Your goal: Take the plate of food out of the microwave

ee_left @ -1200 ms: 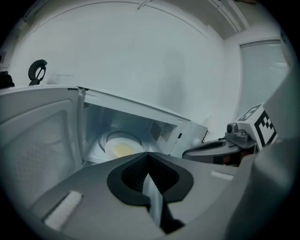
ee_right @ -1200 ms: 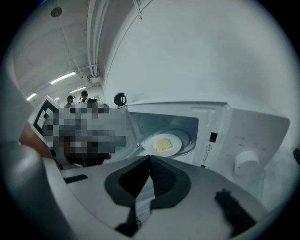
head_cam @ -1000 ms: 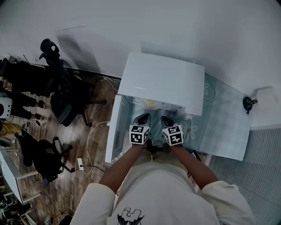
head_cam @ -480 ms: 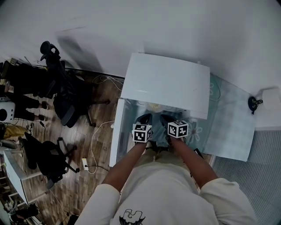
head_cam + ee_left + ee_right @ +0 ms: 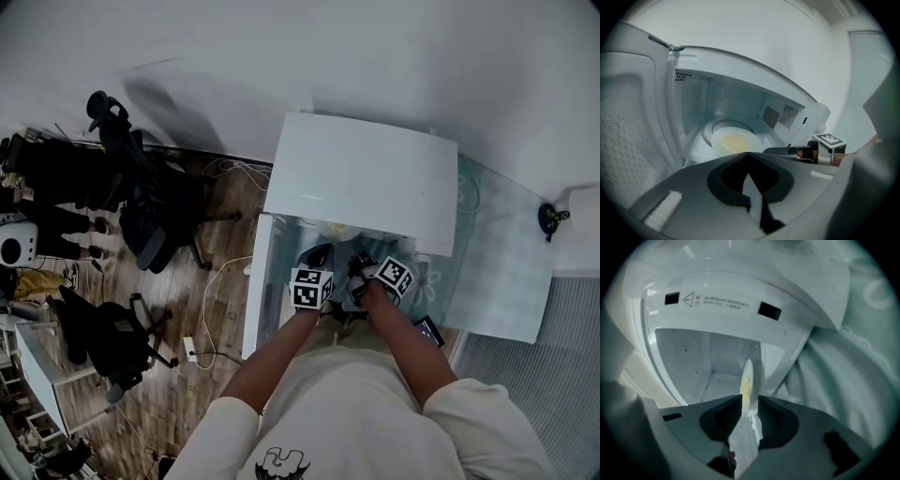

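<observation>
A person stands over a white microwave (image 5: 361, 173) on a table spread with a pale green patterned cloth (image 5: 497, 272), both grippers reaching into the open cavity at 12 o'clock. The right gripper (image 5: 746, 401), rolled onto its side, has its jaws closed narrowly on the near rim of the plate of food (image 5: 748, 380), which is seen edge-on between the pads and lies inside the oven on the turntable. The left gripper (image 5: 749, 155) hovers just short of the plate with its jaws pressed together and nothing between them (the right gripper's marker cube (image 5: 829, 140) shows at its 3 o'clock). The microwave door (image 5: 255, 281) hangs open at 9 o'clock, walling that side of the reach. Beyond it, black office chairs (image 5: 141, 220) and loose cables (image 5: 211, 281) crowd the wood floor. A dark flat device (image 5: 429, 330) lies on the cloth at 4 o'clock of the grippers, and a paper roll (image 5: 586, 208) stands at the far 2 o'clock corner.
</observation>
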